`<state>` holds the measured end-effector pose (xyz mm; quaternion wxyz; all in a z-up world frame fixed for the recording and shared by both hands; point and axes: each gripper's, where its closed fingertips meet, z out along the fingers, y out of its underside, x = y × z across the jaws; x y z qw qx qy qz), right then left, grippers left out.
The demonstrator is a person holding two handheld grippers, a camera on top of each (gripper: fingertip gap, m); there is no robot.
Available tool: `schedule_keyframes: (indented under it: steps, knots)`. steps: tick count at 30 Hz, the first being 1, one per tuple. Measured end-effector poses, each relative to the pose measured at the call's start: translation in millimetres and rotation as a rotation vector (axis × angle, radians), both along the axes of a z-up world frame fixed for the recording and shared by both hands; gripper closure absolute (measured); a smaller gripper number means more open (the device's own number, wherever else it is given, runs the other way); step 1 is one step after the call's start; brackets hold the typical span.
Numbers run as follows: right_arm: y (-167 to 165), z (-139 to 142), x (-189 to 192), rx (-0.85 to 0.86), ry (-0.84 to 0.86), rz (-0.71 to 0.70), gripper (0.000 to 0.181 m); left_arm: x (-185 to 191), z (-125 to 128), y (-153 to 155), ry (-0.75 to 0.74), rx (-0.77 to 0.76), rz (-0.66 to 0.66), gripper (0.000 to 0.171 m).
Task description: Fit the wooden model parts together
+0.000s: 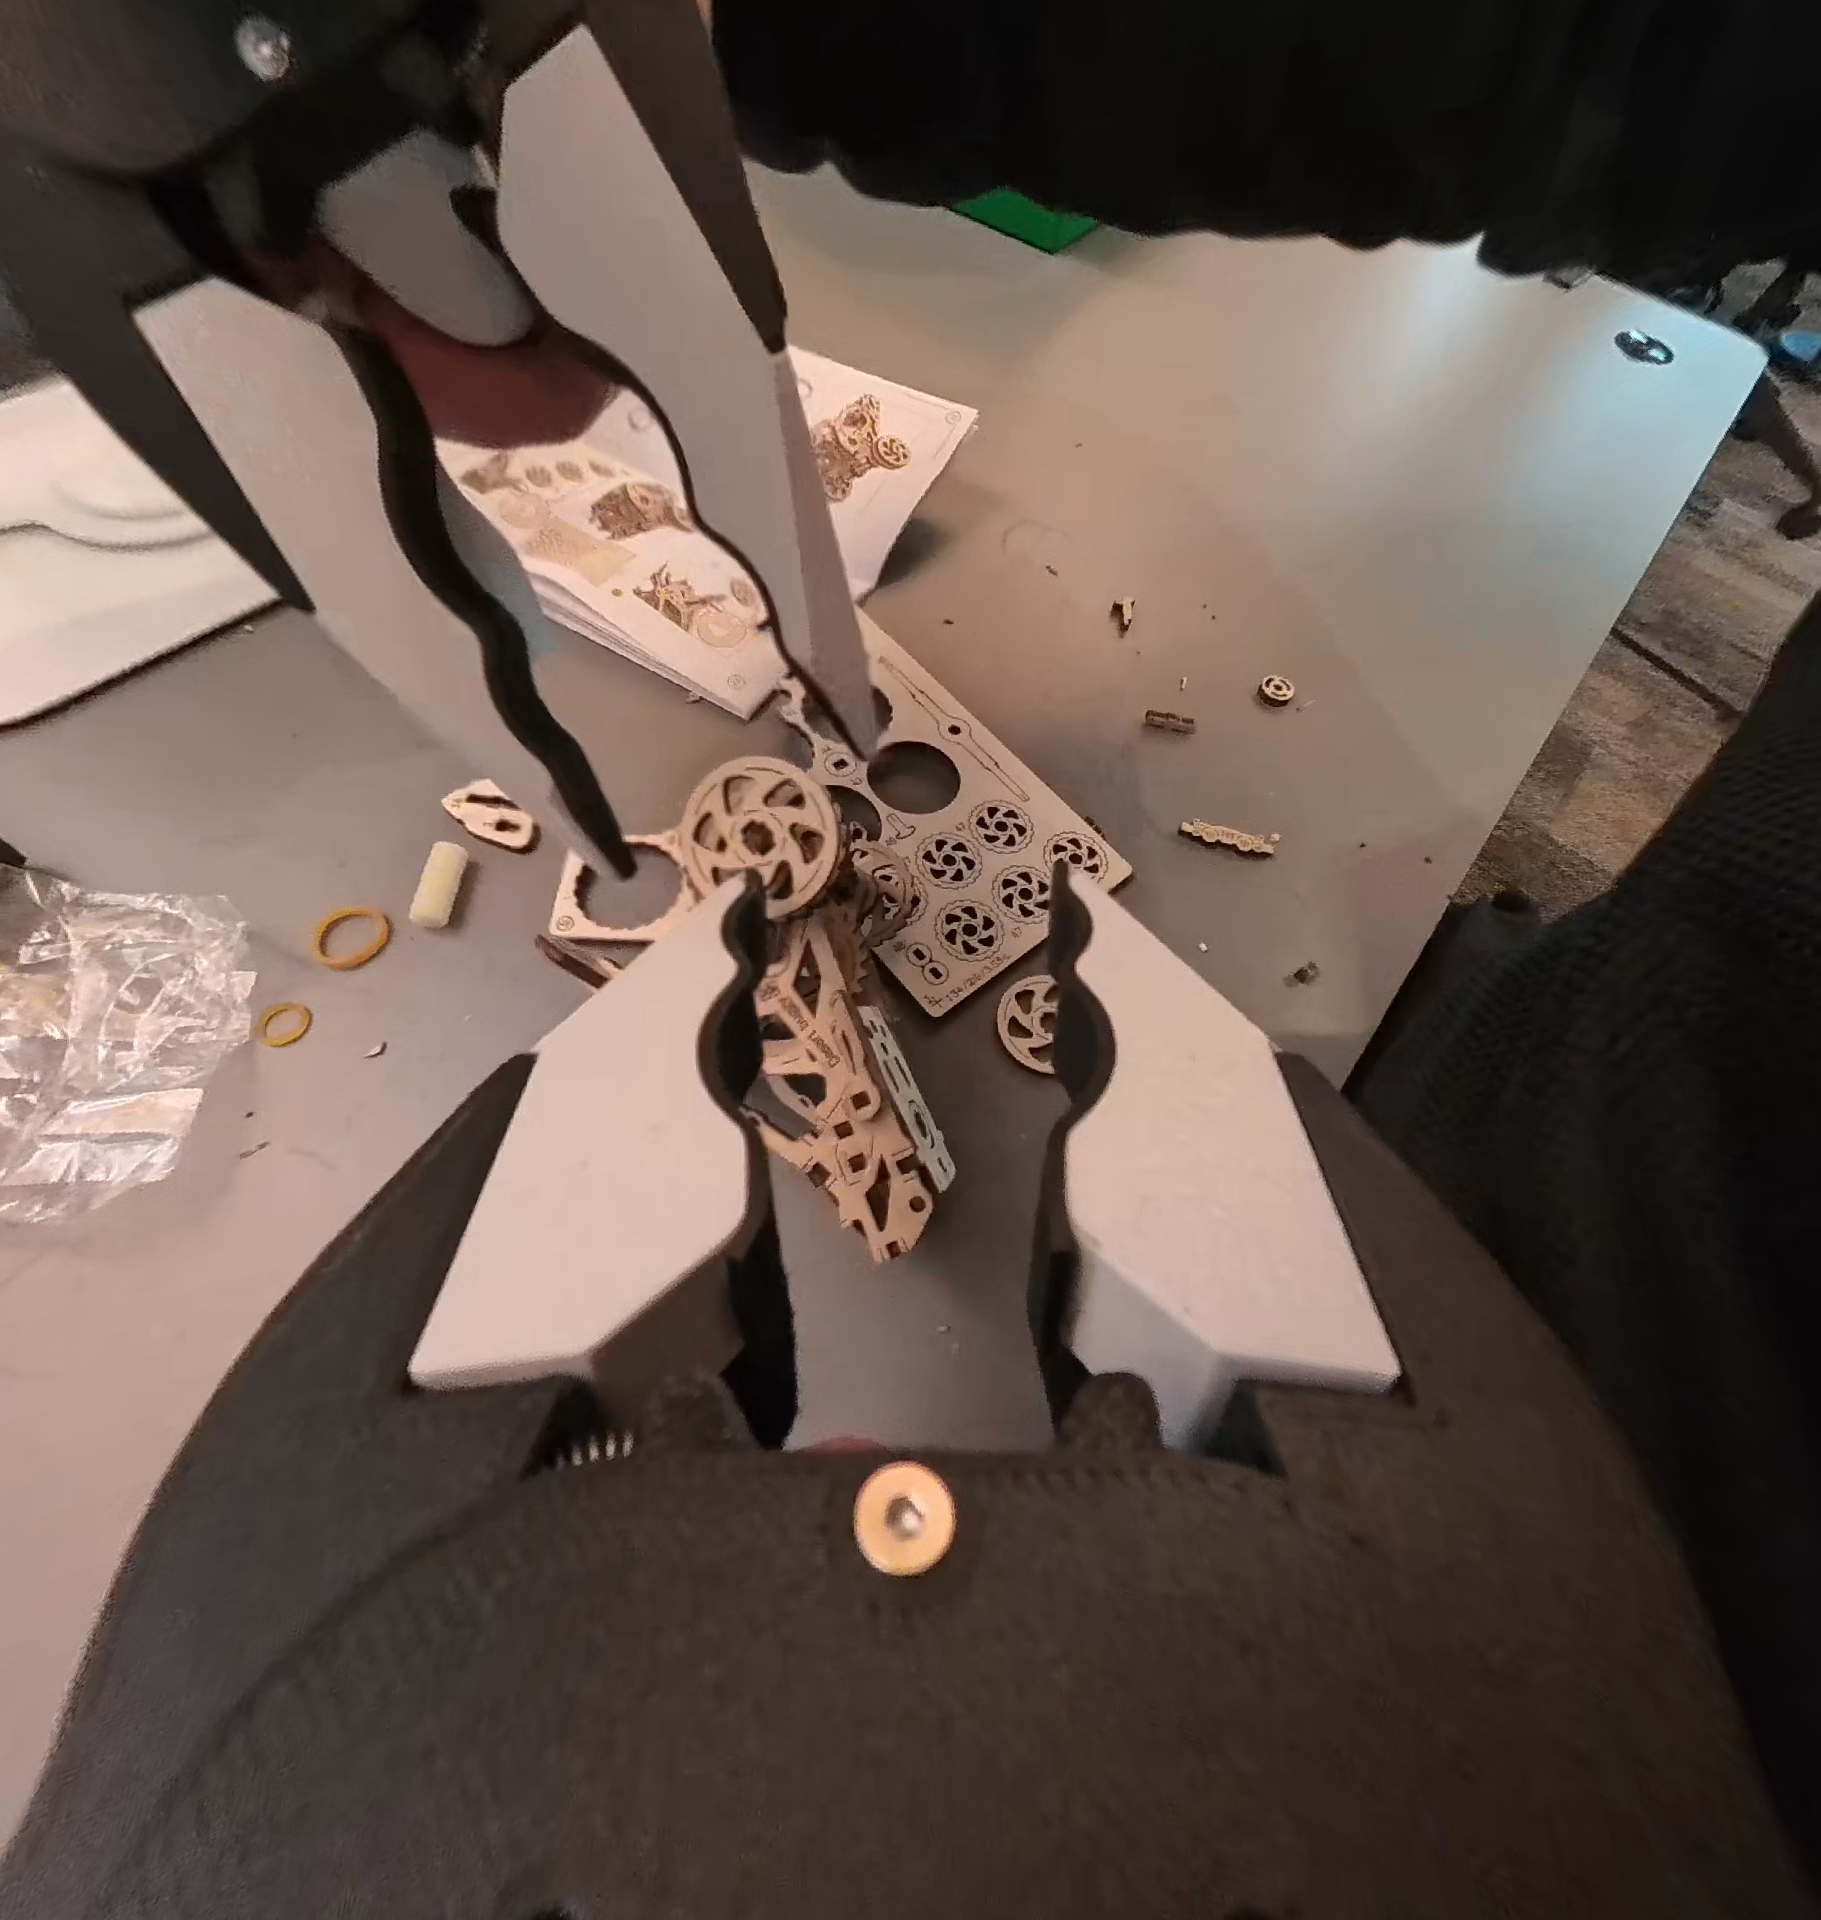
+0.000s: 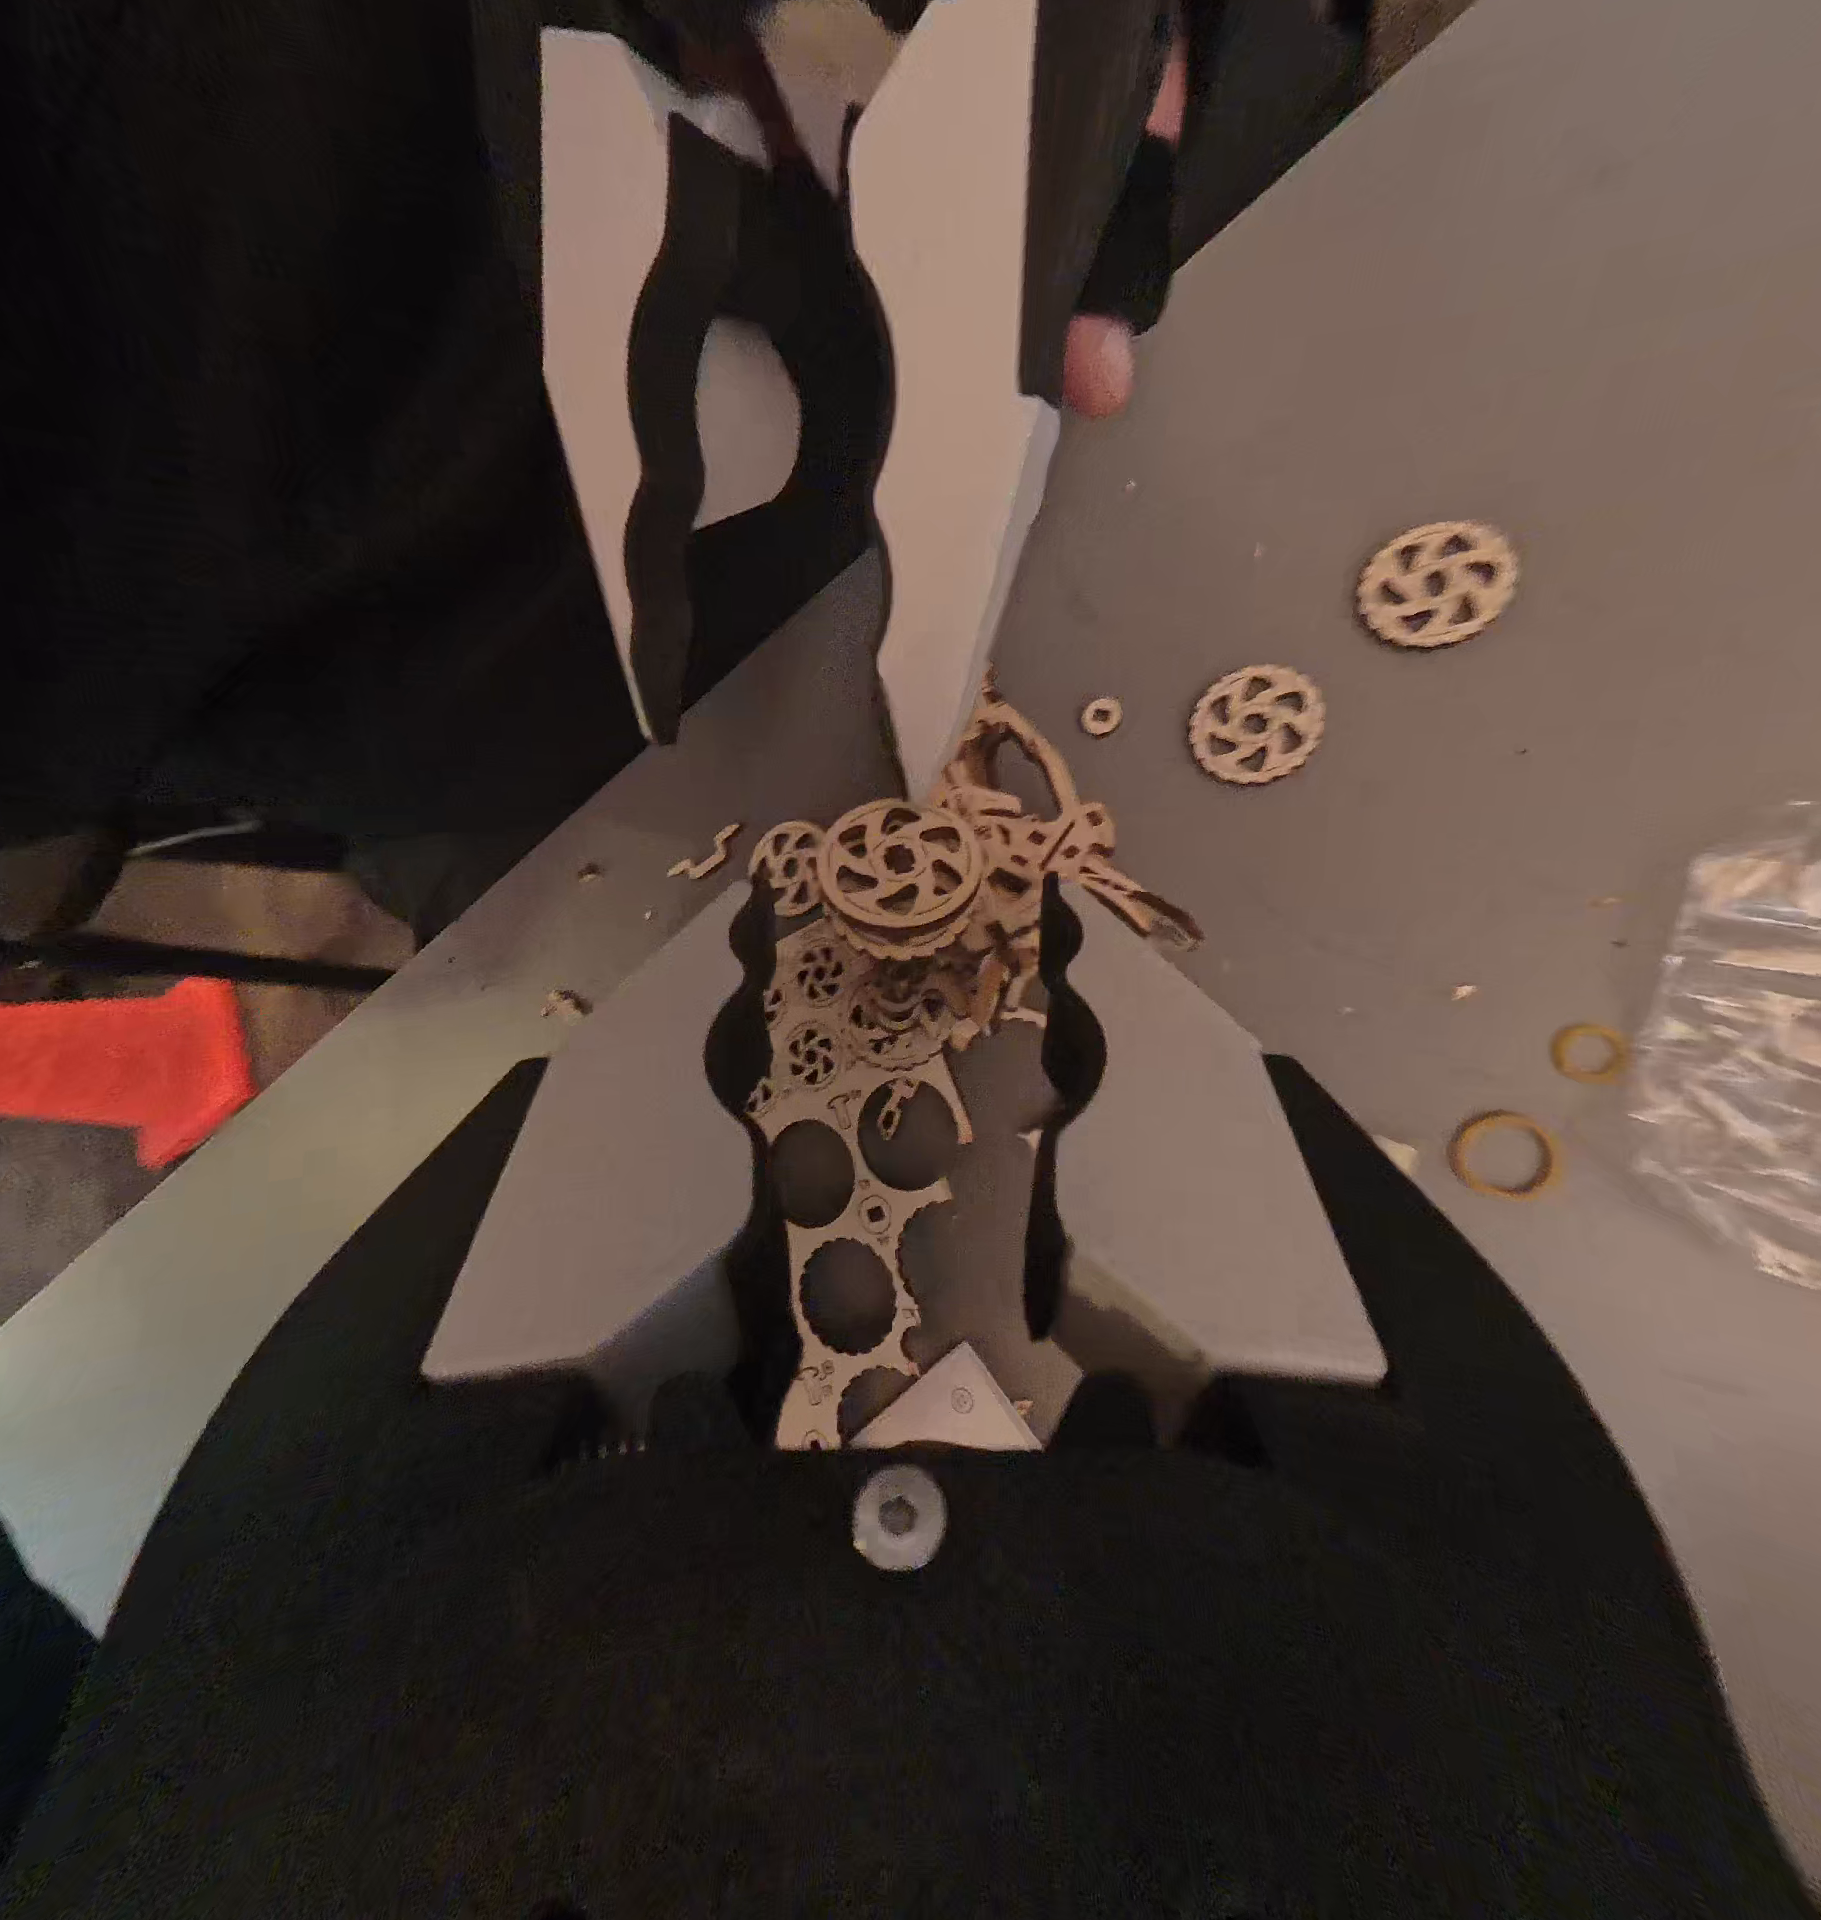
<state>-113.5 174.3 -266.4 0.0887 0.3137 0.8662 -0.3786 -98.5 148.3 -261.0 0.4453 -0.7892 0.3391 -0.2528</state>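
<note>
The left hand-held gripper (image 1: 904, 883) stood released, its 2 fingers spread wide with the partly built wooden model (image 1: 833, 1049) lying on the grey worktop (image 1: 1249, 499) between them. The model's long lattice frame ran back toward the camera, and a spoked wooden wheel (image 1: 758, 837) at its far end sat just beside the left fingertip; whether the tip touched it could not be told.

The right hand-held gripper (image 2: 898, 894) was likewise released, both fingers well apart and nothing pinched between them. In the left wrist view it reached down from above, its 2 tips (image 1: 610, 852) landing at round cut-outs in the punched wooden parts sheets (image 1: 989, 883) behind the model. In the right wrist view the same wheel (image 2: 901, 868) topped the model near that gripper's fingertips, with a punched sheet (image 2: 844, 1236) lying flat between its fingers.

Loose pieces lay around: a spare wheel (image 1: 1031, 1023) just beside the sheet, 2 more wheels (image 2: 1257, 724) farther off, 2 yellow rubber bands (image 1: 350, 935), a small pale cylinder (image 1: 440, 883), crumpled clear plastic wrap (image 1: 75, 1039) and an open instruction booklet (image 1: 698, 540) behind the sheets, plus small wooden offcuts (image 1: 1230, 834) scattered across the worktop
</note>
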Motion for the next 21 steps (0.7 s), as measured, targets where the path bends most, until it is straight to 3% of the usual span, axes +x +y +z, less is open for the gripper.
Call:
schedule_keyframes:
  steps: [2,6,10,21]
  knots:
    - [0,9,-4,0.011,0.070,-0.048,0.135,0,4,0,-0.006,0.007,-0.002,0.121]
    - [-3,15,-4,0.037,0.182,-0.132,0.160,4,-2,0,0.028,0.011,-0.016,0.122]
    - [-3,-1,4,0.038,0.166,-0.186,0.178,10,-11,-2,0.061,-0.012,-0.035,0.121]
    - [4,9,3,0.052,0.216,-0.291,0.174,-1,-7,0,0.098,-0.007,-0.003,0.121]
